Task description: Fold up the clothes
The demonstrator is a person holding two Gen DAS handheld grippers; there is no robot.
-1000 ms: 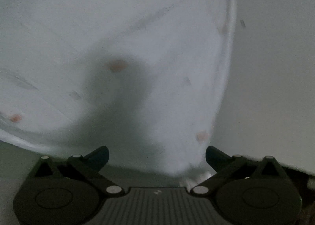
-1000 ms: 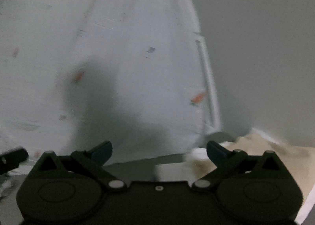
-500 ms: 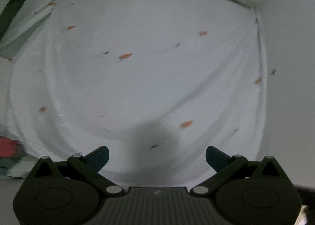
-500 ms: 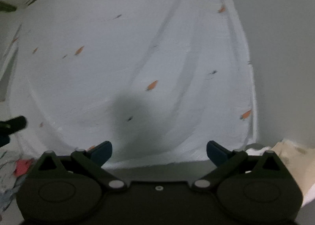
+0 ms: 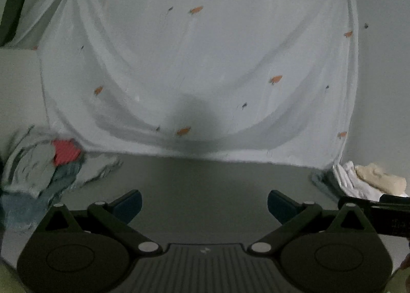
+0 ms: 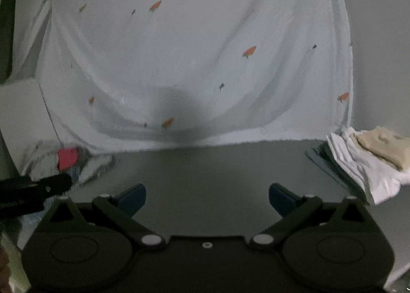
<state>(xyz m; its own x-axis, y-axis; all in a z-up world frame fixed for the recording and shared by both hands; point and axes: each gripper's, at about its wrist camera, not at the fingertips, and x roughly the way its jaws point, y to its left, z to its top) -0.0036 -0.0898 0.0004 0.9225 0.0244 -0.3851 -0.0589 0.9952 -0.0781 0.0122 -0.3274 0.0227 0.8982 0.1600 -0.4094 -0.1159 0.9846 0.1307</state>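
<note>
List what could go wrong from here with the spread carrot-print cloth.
The carrot-print cloth lies spread but with deep curved wrinkles near its front edge; folding now may lock them in. Its near corners sit close to the crumpled pile and the folded stack, so either open tongs, left or right, might snag a neighbouring garment.

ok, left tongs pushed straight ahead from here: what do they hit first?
Bare table first, then probably the near hem of the carrot-print cloth. Left tongs are open and empty; depth is unclear.
</note>
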